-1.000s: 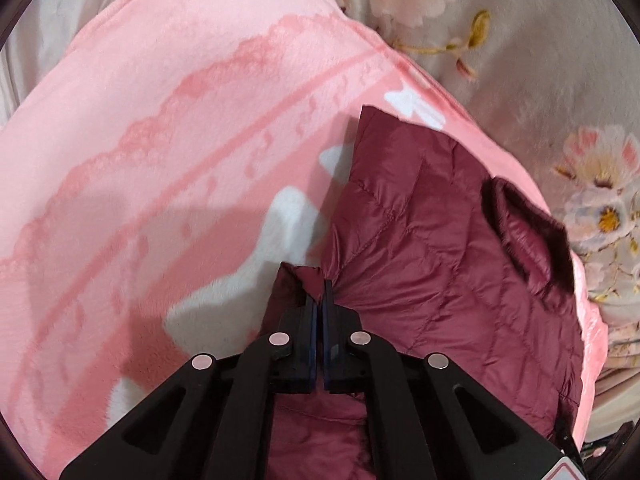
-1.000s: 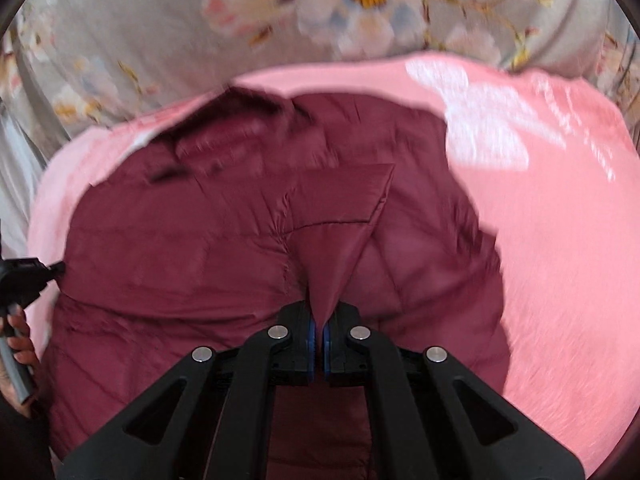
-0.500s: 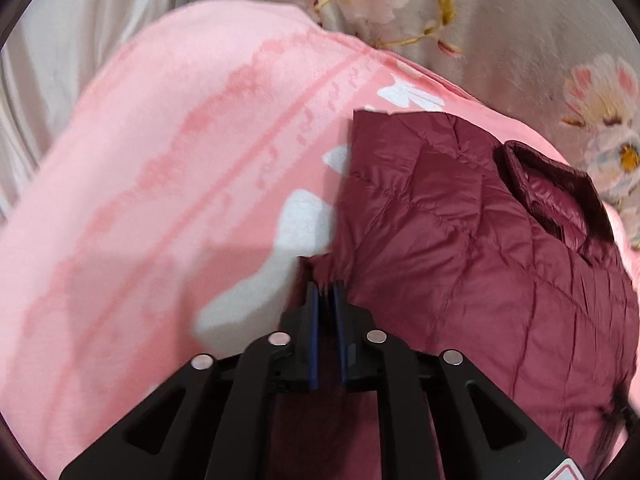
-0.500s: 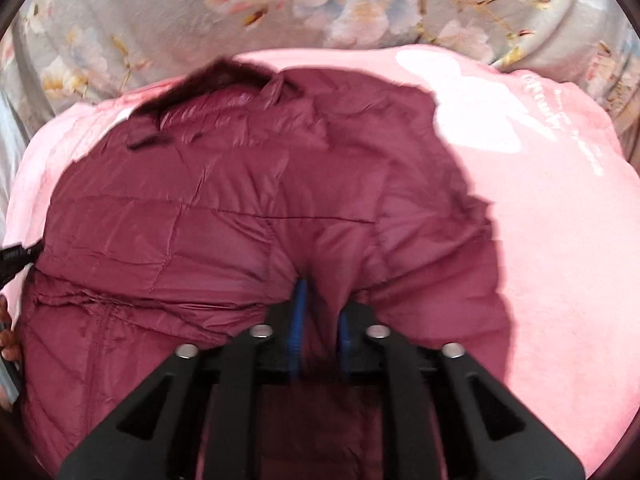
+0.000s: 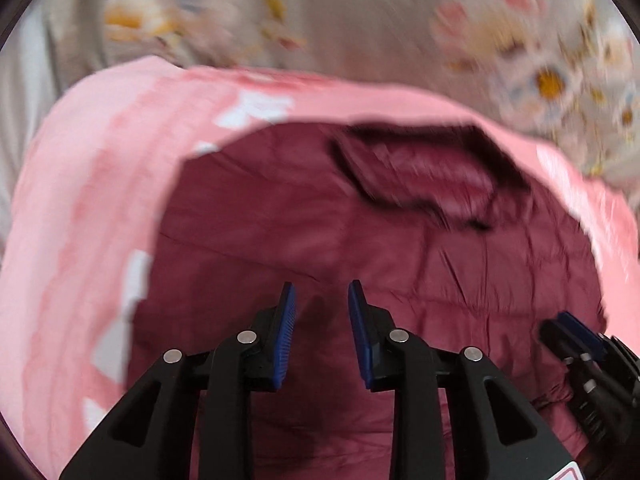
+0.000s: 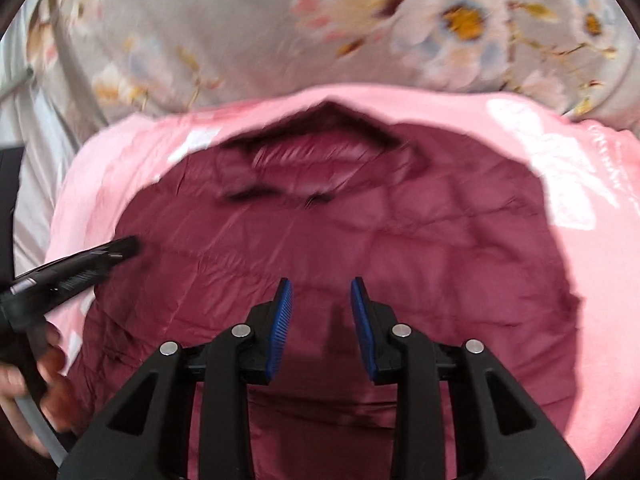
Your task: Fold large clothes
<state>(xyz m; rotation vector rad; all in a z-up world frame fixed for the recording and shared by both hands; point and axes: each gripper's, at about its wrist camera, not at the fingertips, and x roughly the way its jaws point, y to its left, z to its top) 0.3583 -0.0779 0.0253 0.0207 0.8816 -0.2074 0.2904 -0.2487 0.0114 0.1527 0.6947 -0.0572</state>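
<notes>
My left gripper point(image 5: 322, 300) and right gripper point(image 6: 322, 296) hang above the maroon jacket point(image 6: 360, 240), each with jaws parted and holding nothing. The jacket lies spread on a pink blanket point(image 5: 80, 220), collar point(image 6: 312, 152) far from me, floral sheet point(image 6: 240, 20) beyond.

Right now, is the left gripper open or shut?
Open. The left gripper shows a clear gap between its blue pads, with nothing between them; the dark red jacket lies beneath it.
</notes>
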